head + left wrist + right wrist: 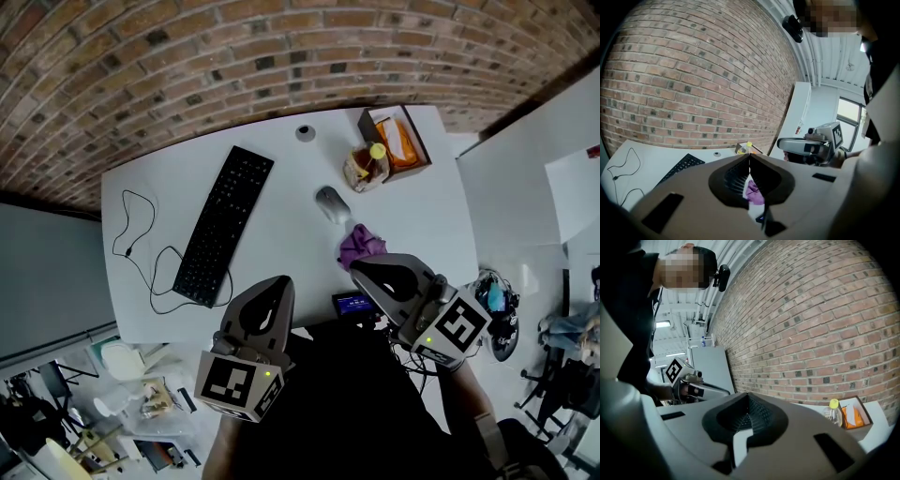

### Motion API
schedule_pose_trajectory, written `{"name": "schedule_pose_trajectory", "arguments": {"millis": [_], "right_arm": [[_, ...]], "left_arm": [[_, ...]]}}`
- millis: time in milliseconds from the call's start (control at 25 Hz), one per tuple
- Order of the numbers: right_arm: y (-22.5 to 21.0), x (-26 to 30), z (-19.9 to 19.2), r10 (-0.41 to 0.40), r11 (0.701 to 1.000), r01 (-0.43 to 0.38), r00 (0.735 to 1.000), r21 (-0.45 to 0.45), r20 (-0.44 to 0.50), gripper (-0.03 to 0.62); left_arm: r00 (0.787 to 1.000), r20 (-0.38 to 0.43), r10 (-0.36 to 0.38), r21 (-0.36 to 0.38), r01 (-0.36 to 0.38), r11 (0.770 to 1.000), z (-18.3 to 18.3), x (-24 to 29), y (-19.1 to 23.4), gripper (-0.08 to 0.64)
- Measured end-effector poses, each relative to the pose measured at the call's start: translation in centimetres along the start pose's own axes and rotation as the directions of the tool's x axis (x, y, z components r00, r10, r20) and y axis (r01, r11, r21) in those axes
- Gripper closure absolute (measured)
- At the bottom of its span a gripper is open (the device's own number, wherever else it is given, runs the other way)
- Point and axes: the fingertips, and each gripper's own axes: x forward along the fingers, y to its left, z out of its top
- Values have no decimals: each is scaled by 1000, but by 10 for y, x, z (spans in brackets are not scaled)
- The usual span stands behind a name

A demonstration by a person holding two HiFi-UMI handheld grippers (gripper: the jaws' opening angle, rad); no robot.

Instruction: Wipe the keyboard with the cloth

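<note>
Wiping not yet begun. Cloth (pixel 361 246) (purple, crumpled) lies on the table (pixel 441 206) near the mouse (pixel 331 203), well apart from the keyboard (pixel 225 225). Left hand-held gripper (pixel 277 283) and right hand-held gripper (pixel 364 268) hover at the table's near edge, both with jaws closed on nothing; the right one is just beside the cloth. Remaining, by my reading — pick up cloth, carry it to keyboard, wipe.

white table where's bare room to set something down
Bare: the wide strip of white table between the long black keyboard and the grey mouse; also the right side past the crumpled purple cloth. Crowded: far corner, brown cardboard box and yellow-capped bottle.
</note>
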Motion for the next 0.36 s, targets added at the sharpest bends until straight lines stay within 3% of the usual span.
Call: {"name": "schedule_pose_trajectory", "arguments": {"millis": [360], "right_arm": [[2, 3, -3, 2, 1000, -2, 1000, -18, -18, 575]], "left_arm": [[1000, -1, 0, -2, 0, 1000, 0, 0, 1, 546]]}}
